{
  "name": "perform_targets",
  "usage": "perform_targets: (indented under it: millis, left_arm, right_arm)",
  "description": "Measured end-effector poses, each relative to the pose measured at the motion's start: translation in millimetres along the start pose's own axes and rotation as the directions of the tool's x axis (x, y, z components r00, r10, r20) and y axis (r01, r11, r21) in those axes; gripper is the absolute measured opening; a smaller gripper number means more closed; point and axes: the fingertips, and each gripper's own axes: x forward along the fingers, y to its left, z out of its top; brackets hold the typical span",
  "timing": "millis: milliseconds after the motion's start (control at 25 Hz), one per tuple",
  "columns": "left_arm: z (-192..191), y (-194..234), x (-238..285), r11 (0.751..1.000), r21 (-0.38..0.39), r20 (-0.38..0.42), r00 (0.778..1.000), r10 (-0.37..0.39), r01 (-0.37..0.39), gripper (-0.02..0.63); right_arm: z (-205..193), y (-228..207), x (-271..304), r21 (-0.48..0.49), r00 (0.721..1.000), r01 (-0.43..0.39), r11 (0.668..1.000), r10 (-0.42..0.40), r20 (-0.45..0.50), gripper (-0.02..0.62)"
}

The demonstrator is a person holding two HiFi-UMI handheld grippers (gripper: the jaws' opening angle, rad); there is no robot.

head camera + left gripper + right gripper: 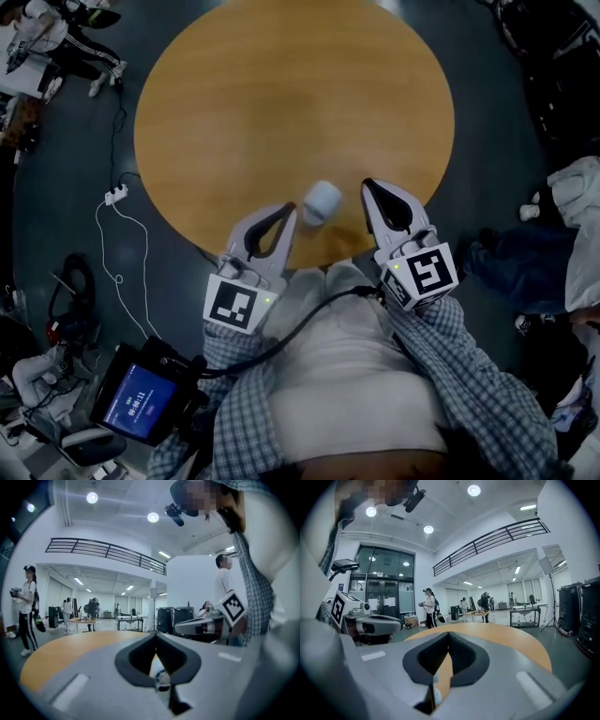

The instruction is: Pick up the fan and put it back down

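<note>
Checked sleeves (469,366) lie nearest, then both grippers at the near edge of the tabletop (281,84). On the left gripper (289,212) the jaws are together and empty; the right gripper (368,187) likewise. The fan (322,202) sits on the tabletop between them, just beside the left tip, unheld. Judgement: the lift is either not begun or already finished; indeterminable. Blades and orientation are unclear, and the gripper views show only slivers.

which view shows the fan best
The head view: the whole white fan shows from above, lying on the round wooden table near its close edge. The left gripper view gives only a narrow slice of the fan, low in the frame. The right gripper view shows just a small white sliver.
</note>
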Motion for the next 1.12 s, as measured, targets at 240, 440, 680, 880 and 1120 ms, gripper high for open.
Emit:
perform_targets:
  millis: [240, 440, 680, 880, 1120]
  left_arm:
    - [8, 4, 8, 1.000, 0.005, 0.029, 1.000, 0.010, -0.010, 0.000]
    - [8, 7, 10, 1.000, 0.009, 0.031, 0.999, 0.013, -0.013, 0.000]
    - [10, 10, 13, 1.000, 0.016, 0.034, 0.999, 0.021, -0.022, 0.000]
    - [11, 13, 12, 0.999, 0.018, 0.037, 0.999, 0.029, -0.030, 0.000]
    - [11, 12, 12, 0.999, 0.019, 0.042, 0.999, 0.027, -0.027, 0.000]
  right_arm:
    - [9, -4, 6, 0.006, 1.000, -0.002, 1.000, 0.002, 0.014, -0.005]
    - [11, -7, 9, 0.014, 1.000, -0.001, 1.000, 0.000, 0.020, -0.002]
    - [13, -12, 15, 0.012, 1.000, 0.003, 1.000, -0.003, 0.015, 0.000]
    - [13, -10, 17, -0.009, 1.000, -0.007, 1.000, 0.007, 0.012, 0.002]
    - [11, -11, 17, -0.008, 1.000, -0.001, 1.000, 0.001, 0.004, 0.002]
